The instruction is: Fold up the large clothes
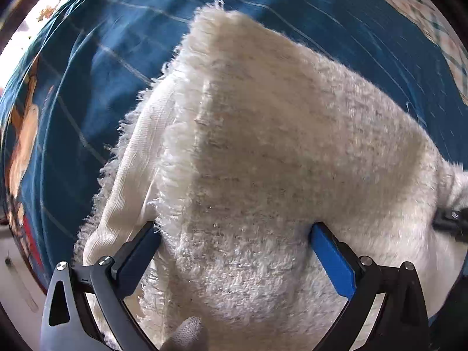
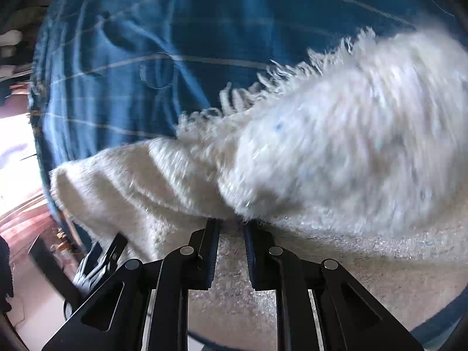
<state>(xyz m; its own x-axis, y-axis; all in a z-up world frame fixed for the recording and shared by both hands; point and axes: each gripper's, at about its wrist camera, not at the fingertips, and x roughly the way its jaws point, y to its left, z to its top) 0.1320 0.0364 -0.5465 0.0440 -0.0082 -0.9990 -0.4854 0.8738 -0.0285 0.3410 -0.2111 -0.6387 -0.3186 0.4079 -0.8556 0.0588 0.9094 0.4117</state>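
Fluffy cream sweater (image 1: 263, 146) on blue plaid bedspread (image 1: 102, 58), left gripper (image 1: 234, 234) fingers released wide over it, right gripper (image 2: 231, 228) fingers grasping sweater fold.

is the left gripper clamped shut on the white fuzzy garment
No, the left gripper stands wide open, its fingers spread either side of a bulge in the white fuzzy garment.

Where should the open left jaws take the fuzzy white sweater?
At the fringed edge of the fuzzy white sweater, coming from straight above. The left gripper already straddles the doubled layers there, and the ribbed inner layer peeks out beside it, so one pinch probably catches both. Right gripper holds the other end.
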